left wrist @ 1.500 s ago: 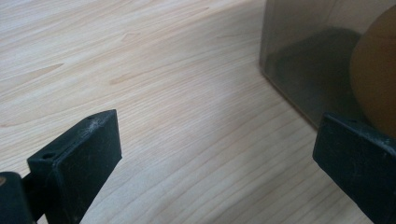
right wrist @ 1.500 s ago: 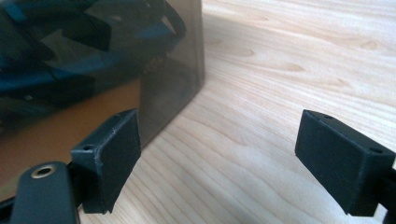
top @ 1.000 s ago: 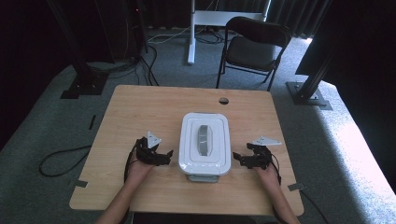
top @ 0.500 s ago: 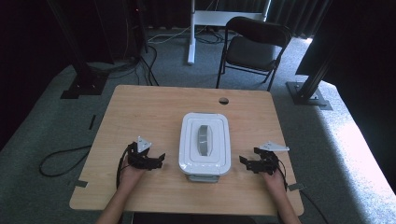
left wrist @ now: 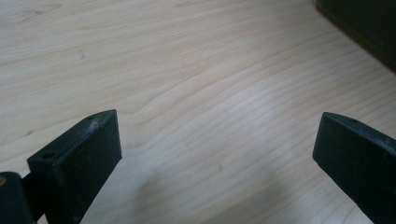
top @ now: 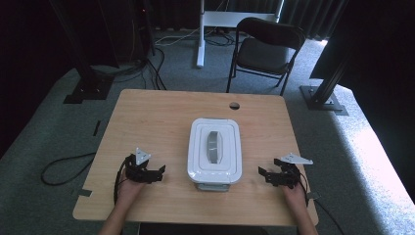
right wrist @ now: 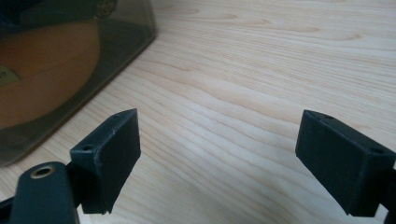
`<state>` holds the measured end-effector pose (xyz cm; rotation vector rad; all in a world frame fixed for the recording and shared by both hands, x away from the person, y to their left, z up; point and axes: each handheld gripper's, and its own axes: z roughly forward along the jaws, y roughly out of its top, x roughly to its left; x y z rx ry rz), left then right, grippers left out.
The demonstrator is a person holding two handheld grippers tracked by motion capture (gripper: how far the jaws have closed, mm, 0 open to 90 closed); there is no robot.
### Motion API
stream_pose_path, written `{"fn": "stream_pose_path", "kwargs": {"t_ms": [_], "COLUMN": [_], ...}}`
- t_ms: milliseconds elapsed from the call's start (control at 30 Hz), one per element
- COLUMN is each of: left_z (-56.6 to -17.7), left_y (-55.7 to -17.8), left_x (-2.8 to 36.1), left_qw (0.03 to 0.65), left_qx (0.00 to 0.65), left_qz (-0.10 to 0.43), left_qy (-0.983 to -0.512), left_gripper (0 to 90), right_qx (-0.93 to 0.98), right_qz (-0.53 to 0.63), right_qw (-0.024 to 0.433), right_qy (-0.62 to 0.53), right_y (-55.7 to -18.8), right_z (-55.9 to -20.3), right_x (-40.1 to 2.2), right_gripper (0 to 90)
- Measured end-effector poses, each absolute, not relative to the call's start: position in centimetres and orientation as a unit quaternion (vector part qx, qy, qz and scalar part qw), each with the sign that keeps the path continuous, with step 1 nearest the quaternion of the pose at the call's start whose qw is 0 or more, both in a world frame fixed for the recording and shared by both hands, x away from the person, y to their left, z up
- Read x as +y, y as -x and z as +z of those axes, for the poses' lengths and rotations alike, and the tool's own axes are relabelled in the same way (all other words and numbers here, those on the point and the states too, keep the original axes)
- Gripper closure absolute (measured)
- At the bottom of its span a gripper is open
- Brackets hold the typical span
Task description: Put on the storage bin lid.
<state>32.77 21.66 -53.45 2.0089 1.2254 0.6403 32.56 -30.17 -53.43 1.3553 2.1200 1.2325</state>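
Observation:
A white lidded box [top: 215, 151] with a grey handle on its lid stands in the middle of the wooden table [top: 156, 117]. My left gripper [top: 159, 172] rests low on the table to the box's left, open, with bare wood between its jaws [left wrist: 219, 135]. My right gripper [top: 263, 175] sits to the box's right, also open and holding nothing. In the right gripper view the box's clear wall [right wrist: 116, 42] shows at the upper left, with something orange-brown inside; the gripper [right wrist: 217, 140] is apart from it.
A round cable hole [top: 234, 105] lies near the table's far edge. A black folding chair [top: 266, 49] and a white stand [top: 200, 29] are on the carpet behind the table. Dark frame posts [top: 333, 63] stand at either side.
Both hands have drawn back from the box toward the table's near edge, the left moving outward to the left and the right outward to the right. The box has not moved.

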Motion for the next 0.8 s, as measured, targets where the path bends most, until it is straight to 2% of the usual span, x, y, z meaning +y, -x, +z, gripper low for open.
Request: {"fn": "stream_pose_path", "kwargs": {"t_ms": [467,800], "left_z": [-53.7,-53.8], "left_y": [-31.4,-31.0], "left_x": [24.8,27.3], "left_qw": [0.333,0.307], "left_qx": [0.506,0.551], "left_qz": [0.251,0.259], "left_qy": [-0.755,-0.731], "left_gripper": [1.6,1.6], "right_qx": [0.728,0.711], "right_qz": [0.424,0.402], "right_qw": [0.193,0.235], "right_qy": [-0.503,-0.526], "right_y": [-31.0,-30.7], "right_z": [-53.6,-53.7], "right_x": [-32.2,-32.3], "right_gripper": [13.2,12.3]}}
